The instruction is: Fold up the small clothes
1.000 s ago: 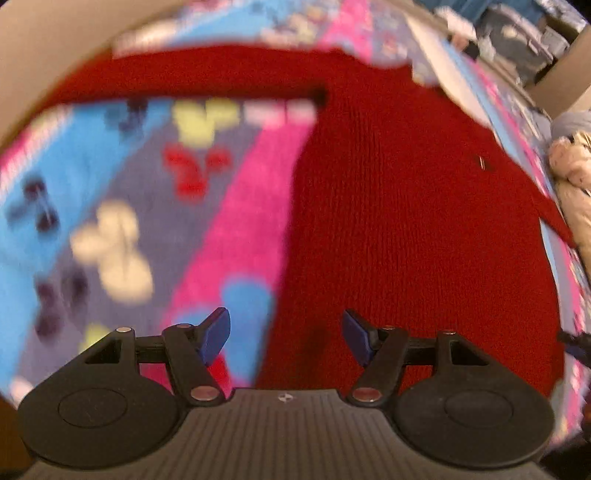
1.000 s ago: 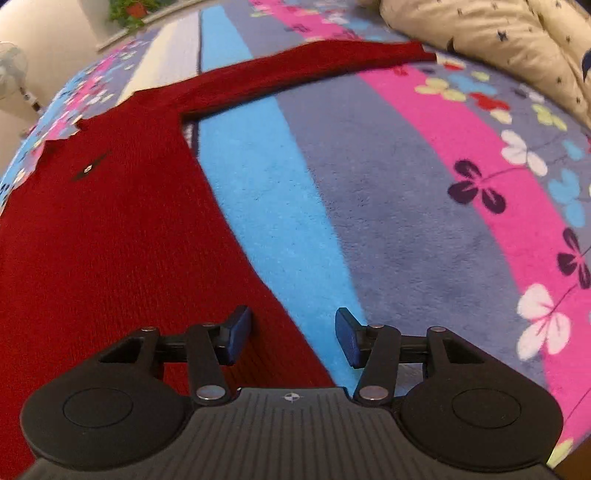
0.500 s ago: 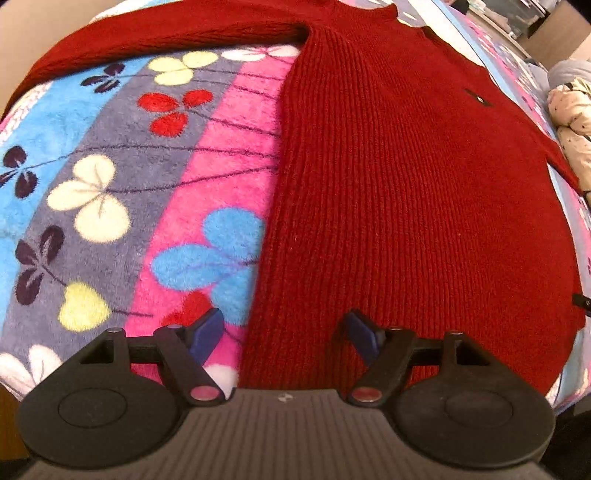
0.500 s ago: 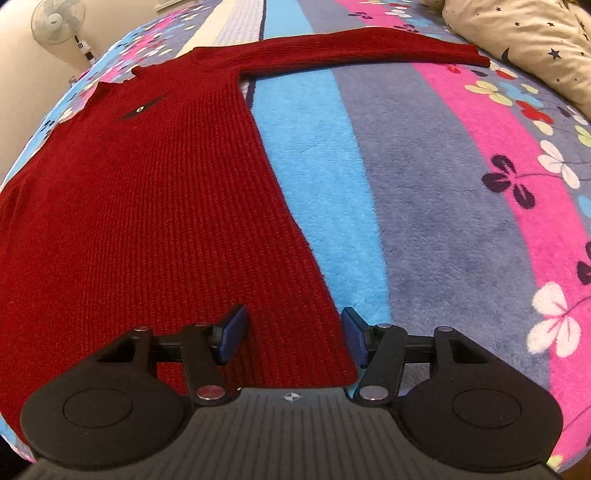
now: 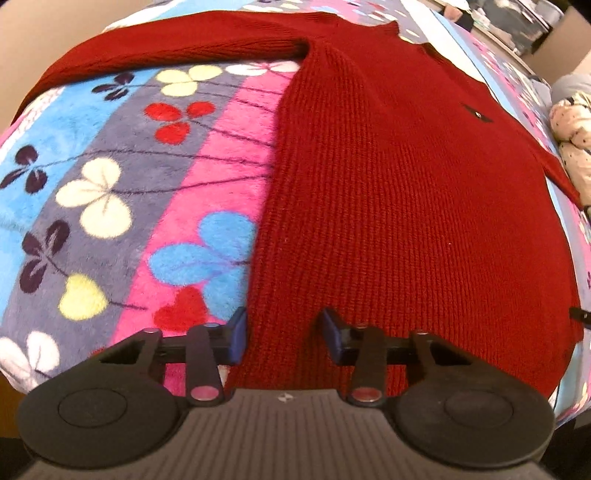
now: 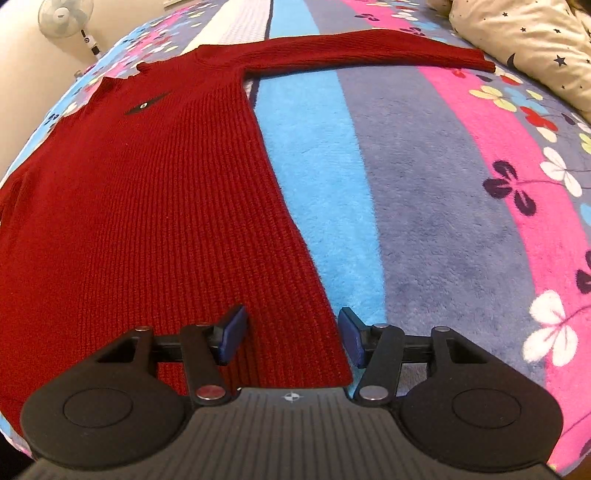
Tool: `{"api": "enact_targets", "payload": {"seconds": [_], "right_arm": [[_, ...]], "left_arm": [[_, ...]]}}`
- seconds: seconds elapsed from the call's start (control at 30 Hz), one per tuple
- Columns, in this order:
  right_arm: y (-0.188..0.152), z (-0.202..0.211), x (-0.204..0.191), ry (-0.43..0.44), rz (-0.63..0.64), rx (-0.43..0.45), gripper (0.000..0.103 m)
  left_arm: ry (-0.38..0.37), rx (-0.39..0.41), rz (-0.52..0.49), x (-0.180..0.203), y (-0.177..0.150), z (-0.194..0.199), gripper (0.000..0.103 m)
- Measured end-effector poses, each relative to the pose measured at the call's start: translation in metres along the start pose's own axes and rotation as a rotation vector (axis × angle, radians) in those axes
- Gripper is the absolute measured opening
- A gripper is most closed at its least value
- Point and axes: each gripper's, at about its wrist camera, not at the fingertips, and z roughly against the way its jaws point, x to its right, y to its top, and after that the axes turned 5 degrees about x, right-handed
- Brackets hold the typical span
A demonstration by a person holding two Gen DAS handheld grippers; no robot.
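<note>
Left wrist view: red ribbed knit sweater (image 5: 406,192), spread flat on a plush striped floral blanket (image 5: 122,192) over a bed, sleeves stretched out sideways. Long axis: hem nearest both grippers, collar far. Left gripper (image 5: 283,334): straddles the sweater's left hem corner; jaws have just been closing, a gap showing at each pad, knit between them, not yet pinched. Right wrist view: right gripper (image 6: 291,334) likewise straddles the opposite hem corner; one pad over the knit, the other just outside the side seam on the blanket; jaws have narrowed only slightly, half spread, gripping nothing. Judgement: each hand equally near its own corner; hem-to-collar fold likely. Also present: star-print pillow (image 6: 524,40), pedestal fan (image 6: 66,18).
</note>
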Motion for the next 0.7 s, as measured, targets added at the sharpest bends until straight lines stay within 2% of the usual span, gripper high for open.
{"api": "enact_targets", "payload": {"seconds": [0.07,0.13,0.17,0.2,0.37,0.43,0.5,0.7], "right_arm": [[0.000,0.000,-0.001,0.000,0.005,0.002,0.052],[0.000,0.001,-0.001,0.001,0.010,0.006,0.042],[-0.001,0.003,-0.001,0.007,0.008,0.009,0.027],[-0.001,0.004,-0.001,0.012,0.004,0.011,0.016],[-0.003,0.014,0.000,0.041,0.011,0.027,0.012],[-0.004,0.019,-0.003,0.045,0.042,0.036,0.012],[-0.004,0.025,-0.001,0.048,0.038,0.050,0.011],[-0.006,0.053,0.009,0.084,0.012,0.115,0.009]], "left_arm": [[0.000,-0.002,-0.001,0.001,0.000,0.000,0.045],[-0.001,-0.005,0.003,0.001,0.000,-0.001,0.045],[0.000,-0.005,0.002,0.001,0.000,-0.001,0.045],[0.000,-0.006,0.002,0.001,0.000,-0.001,0.045],[0.001,-0.011,-0.006,0.000,0.001,-0.002,0.045],[0.008,-0.009,-0.018,0.002,0.000,-0.002,0.038],[0.007,0.000,-0.029,0.002,0.000,0.000,0.014],[-0.027,0.064,-0.064,0.005,-0.002,0.019,0.009]]}}
